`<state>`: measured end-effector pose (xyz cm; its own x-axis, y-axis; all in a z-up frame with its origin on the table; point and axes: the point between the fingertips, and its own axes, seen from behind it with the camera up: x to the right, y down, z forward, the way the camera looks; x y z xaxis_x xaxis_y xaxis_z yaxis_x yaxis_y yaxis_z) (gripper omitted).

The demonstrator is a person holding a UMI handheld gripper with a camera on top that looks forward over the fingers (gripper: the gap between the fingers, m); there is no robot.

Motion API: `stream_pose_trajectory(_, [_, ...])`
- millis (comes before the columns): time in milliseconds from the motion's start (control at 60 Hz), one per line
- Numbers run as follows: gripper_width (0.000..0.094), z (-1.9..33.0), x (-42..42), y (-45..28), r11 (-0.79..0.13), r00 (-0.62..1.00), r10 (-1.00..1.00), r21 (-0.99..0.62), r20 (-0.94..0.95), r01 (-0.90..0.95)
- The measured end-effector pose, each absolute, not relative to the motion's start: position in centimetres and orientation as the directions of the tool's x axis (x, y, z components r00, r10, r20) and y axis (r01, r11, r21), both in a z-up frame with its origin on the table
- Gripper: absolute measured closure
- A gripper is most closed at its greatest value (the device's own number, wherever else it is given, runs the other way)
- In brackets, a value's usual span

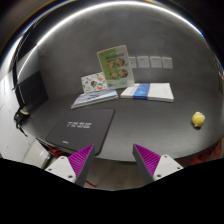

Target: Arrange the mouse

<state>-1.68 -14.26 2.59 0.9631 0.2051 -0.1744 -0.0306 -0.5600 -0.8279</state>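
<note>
on the dark table [150,125], the gripper [113,160] hangs open and empty with nothing between its pads, seemingly aimed for an approach, beside a closed laptop [75,128]; no mouse shows, only books [147,92] and a yellow ball [198,119].

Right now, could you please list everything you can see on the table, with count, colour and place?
Table: one, dark grey, under everything.
Laptop: one, dark grey, lid shut, just ahead of the left finger.
Ball: one, yellow, far right, apart from the rest.
Books: a white and blue stack, beyond the fingers, near the wall.
Booklet: one, grey, flat, left of the books.
Leaflets: two, green and white, propped up behind the booklet.
Sockets: a pale row on the wall.
Mouse: none that I can make out.
Gripper: one, pink pads, open, holding nothing.
</note>
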Motion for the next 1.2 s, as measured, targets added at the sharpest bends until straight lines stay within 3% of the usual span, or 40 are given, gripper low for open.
stream_pose_trajectory(317, [0.0123,2.4,16.1,-12.7,-0.528,0.999,0.027,-0.849,0.021,0.032])
stream_pose_trajectory(567, [0.0122,0.7,30.1,-7.6,-0.535,0.995,-0.091,-0.845,0.046,-0.009])
stream_pose_trajectory(667, [0.0115,-0.9,32.0,-5.4,-0.572,0.998,-0.059,-0.82,0.029,-0.01])
stream_pose_trajectory(967, [0.011,-0.9,32.0,1.5,-0.607,0.999,-0.044,-0.794,-0.016,-0.04])
stream_pose_trajectory(983, [0.0156,-0.9,32.0,1.7,-0.61,0.999,-0.05,-0.791,-0.016,-0.043])
stream_pose_trajectory(1017, [0.0163,-0.9,32.0,2.0,-0.609,0.998,-0.06,-0.792,-0.015,-0.048])
stream_pose_trajectory(1033, [0.0245,-0.9,32.0,2.1,-0.607,0.998,-0.068,-0.793,-0.012,-0.051])
stream_pose_trajectory(1083, [0.0283,-0.9,32.0,2.3,-0.594,0.996,-0.093,-0.802,-0.012,-0.065])
stream_pose_trajectory(1133, [0.0413,-0.9,31.7,2.6,-0.577,0.996,-0.088,-0.815,-0.01,-0.059])
stream_pose_trajectory(1200, [0.0467,-0.9,31.7,2.6,-0.574,0.993,-0.117,-0.813,-0.031,-0.093])
